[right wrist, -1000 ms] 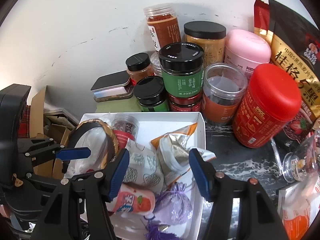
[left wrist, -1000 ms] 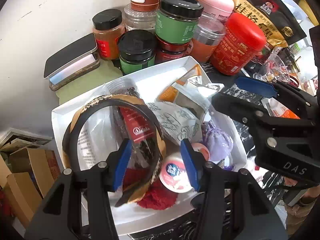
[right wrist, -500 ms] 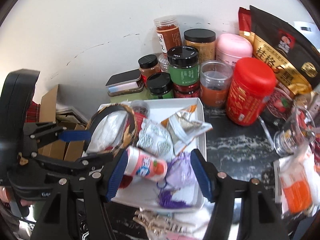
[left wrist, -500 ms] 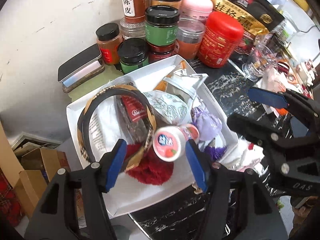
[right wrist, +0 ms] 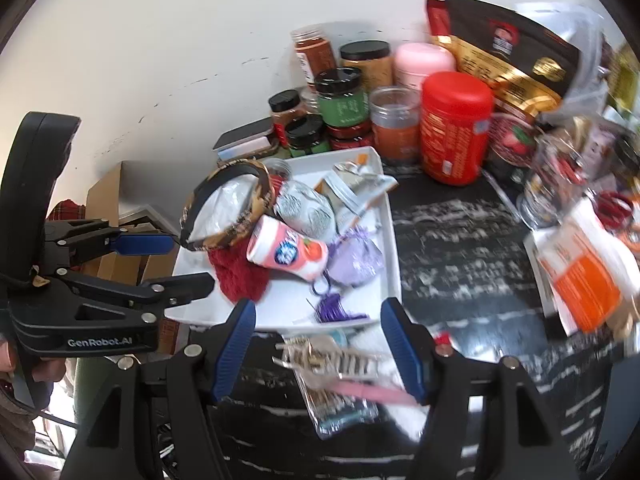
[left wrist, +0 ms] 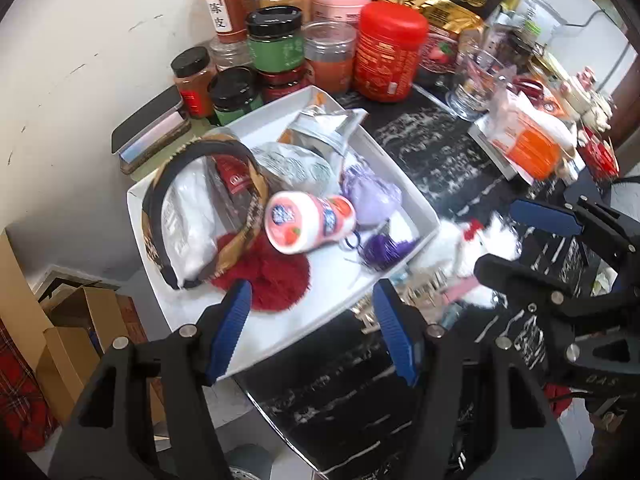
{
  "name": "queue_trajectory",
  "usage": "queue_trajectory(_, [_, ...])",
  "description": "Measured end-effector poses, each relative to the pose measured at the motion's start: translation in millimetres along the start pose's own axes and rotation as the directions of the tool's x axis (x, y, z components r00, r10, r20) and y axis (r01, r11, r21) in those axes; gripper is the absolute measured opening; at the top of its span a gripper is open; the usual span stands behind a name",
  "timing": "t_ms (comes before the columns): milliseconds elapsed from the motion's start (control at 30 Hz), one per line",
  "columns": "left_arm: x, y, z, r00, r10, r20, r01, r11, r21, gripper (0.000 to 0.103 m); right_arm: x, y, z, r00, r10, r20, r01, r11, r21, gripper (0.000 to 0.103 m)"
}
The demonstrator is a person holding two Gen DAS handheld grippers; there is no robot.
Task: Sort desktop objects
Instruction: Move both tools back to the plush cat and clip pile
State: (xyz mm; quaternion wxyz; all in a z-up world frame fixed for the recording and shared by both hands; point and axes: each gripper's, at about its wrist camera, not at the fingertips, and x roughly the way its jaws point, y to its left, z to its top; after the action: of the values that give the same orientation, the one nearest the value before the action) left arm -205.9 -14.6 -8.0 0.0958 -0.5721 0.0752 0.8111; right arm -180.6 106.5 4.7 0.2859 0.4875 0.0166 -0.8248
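A: tray contents?
B: white rectangular tray [left wrist: 416,204] on black marbled table [left wrist: 452,148]; holds a pink-and-white plastic bottle [left wrist: 310,228] lying on its side, round cap end facing the left wrist camera; a rigid woven headband [left wrist: 244,232], a fuzzy red puff [left wrist: 272,276], a sheer purple pouch [left wrist: 370,196] with tassel, crinkled foil packets [left wrist: 324,128].
A: claws?
B: left claw [left wrist: 310,330] spread wide, nothing between the ribbed blue pads; it sits over the tray's near edge, bottle beyond the tips and apart from them; right claw [right wrist: 318,346] also wide and empty, over a blurred clear packet [right wrist: 336,376] just outside the tray.
A: behind?
B: cylindrical jars [right wrist: 344,96] and a red canister [right wrist: 454,128] by the wall.
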Motion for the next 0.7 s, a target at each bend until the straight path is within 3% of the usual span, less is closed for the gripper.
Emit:
queue_trajectory(400, [-4.2,-36.1,-38.8,1.000,-0.016,-0.014,0.017,0.996,0.084,0.062,-29.0,-19.1,-56.2,0.997,-0.073,-0.014,0.074,0.996,0.054,0.071])
queue_trajectory(700, [-0.4,-63.3,-59.5,0.999,-0.036,-0.008,0.037,0.987,0.160,0.062,-40.9,-28.7,-98.3,0.995,-0.079,-0.056,0.082,0.995,0.062,0.072])
